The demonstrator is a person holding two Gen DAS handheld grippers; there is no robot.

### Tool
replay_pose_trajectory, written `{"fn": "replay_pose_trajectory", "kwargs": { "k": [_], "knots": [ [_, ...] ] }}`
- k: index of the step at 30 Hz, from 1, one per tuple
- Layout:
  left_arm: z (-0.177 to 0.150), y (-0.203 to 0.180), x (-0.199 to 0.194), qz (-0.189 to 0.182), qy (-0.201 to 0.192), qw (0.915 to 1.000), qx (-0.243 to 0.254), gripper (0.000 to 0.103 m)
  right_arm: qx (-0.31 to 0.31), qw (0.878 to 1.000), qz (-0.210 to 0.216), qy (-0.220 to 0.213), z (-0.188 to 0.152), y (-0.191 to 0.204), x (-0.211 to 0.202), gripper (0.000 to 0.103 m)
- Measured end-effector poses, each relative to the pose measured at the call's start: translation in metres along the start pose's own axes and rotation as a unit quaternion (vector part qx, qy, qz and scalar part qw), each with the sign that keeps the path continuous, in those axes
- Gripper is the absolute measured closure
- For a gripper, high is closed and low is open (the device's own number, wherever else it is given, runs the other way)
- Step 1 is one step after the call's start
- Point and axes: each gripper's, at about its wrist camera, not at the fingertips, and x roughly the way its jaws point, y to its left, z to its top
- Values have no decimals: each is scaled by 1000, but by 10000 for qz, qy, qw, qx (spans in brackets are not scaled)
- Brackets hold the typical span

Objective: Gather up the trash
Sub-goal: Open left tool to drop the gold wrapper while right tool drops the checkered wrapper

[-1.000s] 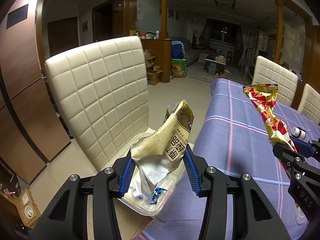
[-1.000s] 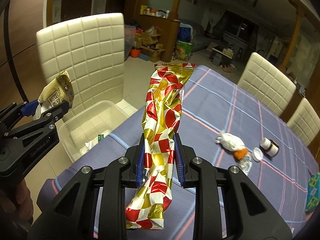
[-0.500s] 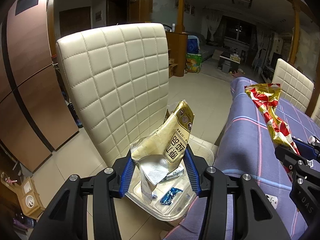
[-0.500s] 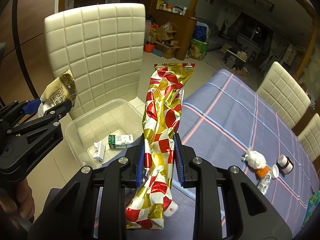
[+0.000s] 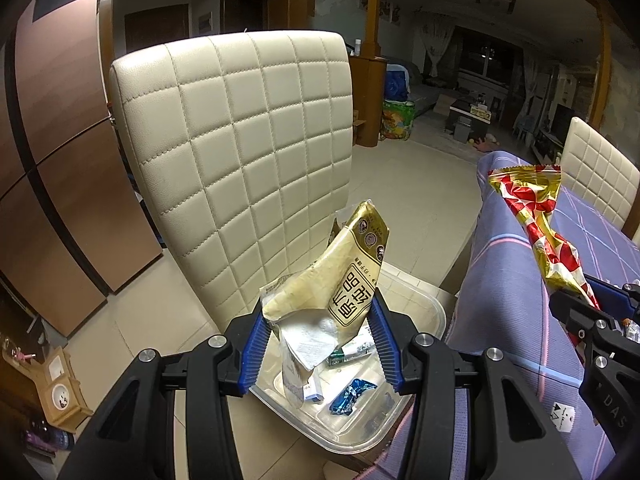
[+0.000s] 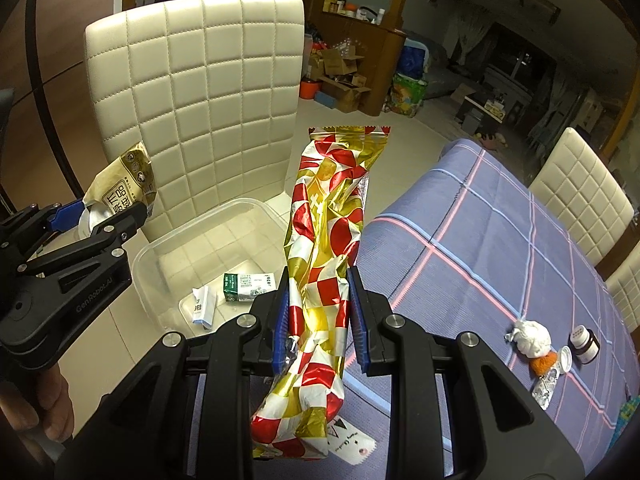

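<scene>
Presently a beige snack packet (image 5: 344, 280) is clamped by the left gripper (image 5: 320, 344) above the clear bin (image 5: 434, 312) on the chair (image 5: 240, 140). A red-gold wrapper (image 6: 324, 264) is pinched tightly by the right gripper (image 6: 318, 316), just beside the bin; released there, it could be dropped outside the rim.

You are holding both grippers tilted downward, side by side. Your left gripper (image 5: 318, 344) is clamping its blue pads on a wrapper — jaws partly apart. Your right gripper (image 6: 320, 316) is pinching its pads nearly together — your left hand (image 6: 44, 404) is gripping its handle.
</scene>
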Motion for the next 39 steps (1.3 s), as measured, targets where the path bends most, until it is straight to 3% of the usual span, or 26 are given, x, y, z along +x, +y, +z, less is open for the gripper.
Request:
{"fn": "replay_pose_trajectory", "kwargs": {
  "k": [7,10,12,14,35,36,38,39],
  "knots": [
    [1,-4,9,15,95,9999,71,55,23,10000,60,67,5,-1,13,75],
    [3,-4,13,-91,175,9998,17,49,28,9999,69,70,7,-1,16,75],
    [4,-2,18,-205,279,9994,-70,27,52,9999,78,78,8,-2,18,75],
    [4,-1,21,-295,294,9990,-158,23,84,9999,83,96,9,-4,21,75],
    [-1,22,24,234,351,9986,-331,22,-25,9992,303,271,19,12,42,73],
    [-1,22,23,248,339,9986,-330,22,-5,9991,321,276,19,11,43,66],
    [-1,23,21,286,322,9985,-348,22,56,9991,327,246,19,9,42,22],
    [-1,23,21,285,326,9984,-362,22,133,9995,277,81,18,6,37,19]
  ]
}}
